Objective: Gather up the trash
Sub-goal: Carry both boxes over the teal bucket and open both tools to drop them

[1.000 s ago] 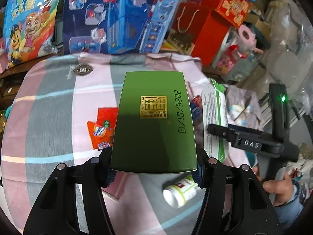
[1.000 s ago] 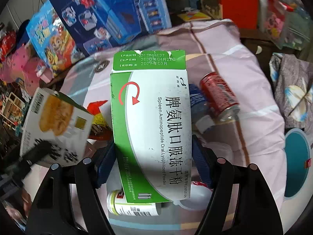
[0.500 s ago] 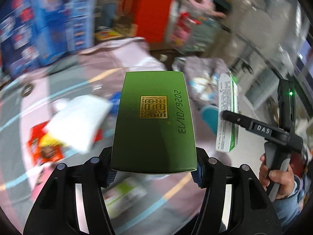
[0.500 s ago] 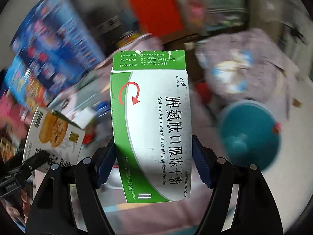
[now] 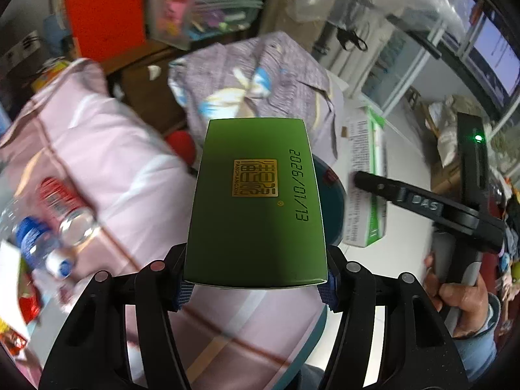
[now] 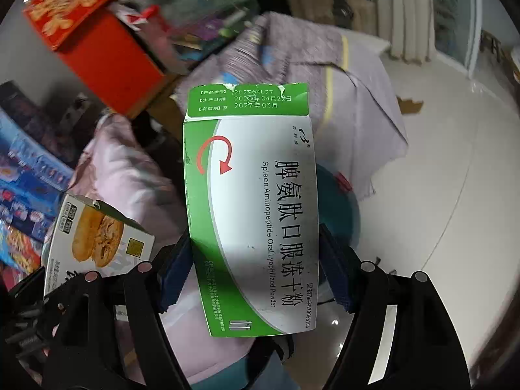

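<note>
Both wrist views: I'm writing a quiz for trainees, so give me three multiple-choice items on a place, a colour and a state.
1. Where is the red drink can? A on the pink quilt B on the white floor C in the teal bin
2. Colour of the flat cardboard box stamped with a gold seal? A blue B green C red
3. The right hand-held gripper is: A open B shut on the white-and-green medicine carton C shut on nothing

A: it lies on the quilt.
B: green face.
B: pads press its sides.
</note>
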Motion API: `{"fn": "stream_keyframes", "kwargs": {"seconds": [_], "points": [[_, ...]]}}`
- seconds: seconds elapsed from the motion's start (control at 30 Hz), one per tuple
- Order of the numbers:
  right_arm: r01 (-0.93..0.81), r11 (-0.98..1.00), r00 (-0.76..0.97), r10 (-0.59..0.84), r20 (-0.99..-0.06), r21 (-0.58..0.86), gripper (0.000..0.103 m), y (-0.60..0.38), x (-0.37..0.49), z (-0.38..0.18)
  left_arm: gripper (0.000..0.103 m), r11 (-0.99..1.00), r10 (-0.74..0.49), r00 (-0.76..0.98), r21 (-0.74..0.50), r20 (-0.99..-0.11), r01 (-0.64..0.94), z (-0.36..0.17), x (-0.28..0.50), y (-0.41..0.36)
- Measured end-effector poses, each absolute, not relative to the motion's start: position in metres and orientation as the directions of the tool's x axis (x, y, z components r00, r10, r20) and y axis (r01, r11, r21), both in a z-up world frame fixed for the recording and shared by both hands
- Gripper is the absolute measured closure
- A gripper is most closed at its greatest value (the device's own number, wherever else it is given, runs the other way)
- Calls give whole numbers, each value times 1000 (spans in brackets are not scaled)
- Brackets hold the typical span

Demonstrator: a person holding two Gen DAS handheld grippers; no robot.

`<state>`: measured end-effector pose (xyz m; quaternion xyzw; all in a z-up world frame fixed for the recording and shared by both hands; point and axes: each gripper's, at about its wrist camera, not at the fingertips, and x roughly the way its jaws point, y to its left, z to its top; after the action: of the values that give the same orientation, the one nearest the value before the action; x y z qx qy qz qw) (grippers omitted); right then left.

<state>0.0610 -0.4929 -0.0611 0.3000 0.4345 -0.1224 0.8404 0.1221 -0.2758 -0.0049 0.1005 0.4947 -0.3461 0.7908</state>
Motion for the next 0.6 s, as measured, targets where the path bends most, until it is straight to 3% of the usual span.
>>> {"fn": "stream_keyframes", "kwargs": {"seconds": [0.43, 0.6], "points": [[514, 759, 479, 132, -868, 399, 33, -520, 99, -133, 42, 728, -393, 210, -164, -895, 666, -51, 163, -325], [530, 744, 473, 139, -870, 407, 27, -527, 96, -139, 42, 722, -390, 190, -171, -901, 671, -61, 165, -335]]}}
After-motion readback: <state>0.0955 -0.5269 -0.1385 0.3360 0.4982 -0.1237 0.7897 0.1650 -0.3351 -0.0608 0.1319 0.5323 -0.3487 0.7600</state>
